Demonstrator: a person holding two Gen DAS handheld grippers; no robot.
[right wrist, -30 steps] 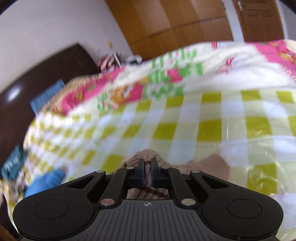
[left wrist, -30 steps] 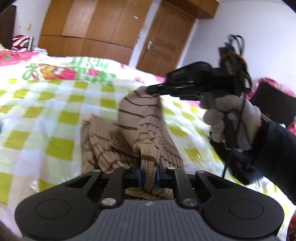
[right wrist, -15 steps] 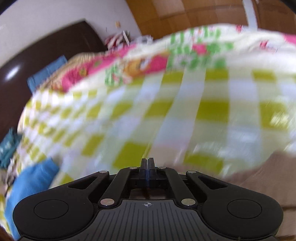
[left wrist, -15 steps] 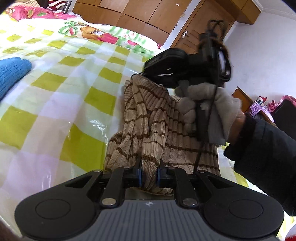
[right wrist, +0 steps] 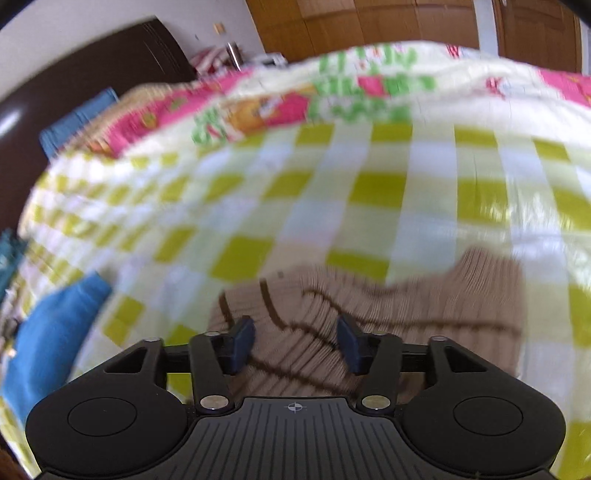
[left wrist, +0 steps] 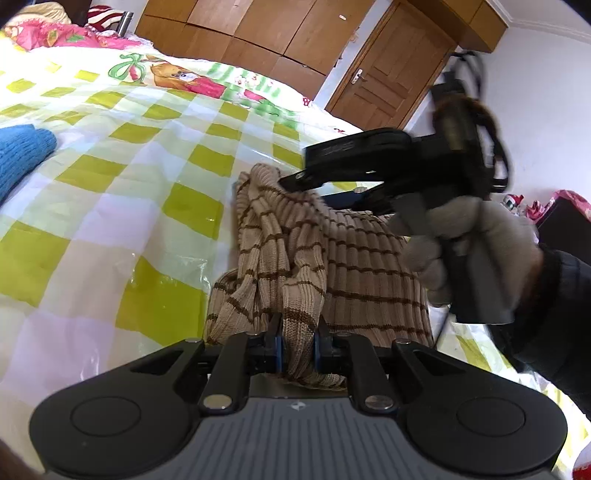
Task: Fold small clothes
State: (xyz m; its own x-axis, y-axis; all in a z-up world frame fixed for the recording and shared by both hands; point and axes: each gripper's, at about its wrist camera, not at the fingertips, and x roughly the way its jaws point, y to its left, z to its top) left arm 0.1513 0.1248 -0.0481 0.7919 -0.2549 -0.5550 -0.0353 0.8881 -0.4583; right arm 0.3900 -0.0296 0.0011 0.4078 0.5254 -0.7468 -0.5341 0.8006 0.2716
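Left wrist view looks down along the left claw, whose two fingers stand close together and pinch a bunched fold of a tan knit sweater with thin brown stripes; the ribbed cloth passes between the pads and a short tail of it hangs out on the near side. From that pinch the sweater runs away across the bed, lying in a rumpled, partly doubled heap on a quilt of yellow-green and white checks under a glossy clear plastic sheet. At the far end of the garment the right claw hangs just above the cloth with its fingers apart, carried by a hand in a light grey glove that comes out of a dark sleeve. In the right wrist view, which is smeared by motion, the right claw has its jaws opening: the blue pads stand well apart with striped sweater showing below and between them, and neither pad presses on it. A folded blue knit piece lies on the quilt well to the left of the sweater, and it shows again at the left edge of the right wrist view. Behind the bed stand a wooden wardrobe and a wooden door, and the right wrist view shows a dark headboard at the far left.
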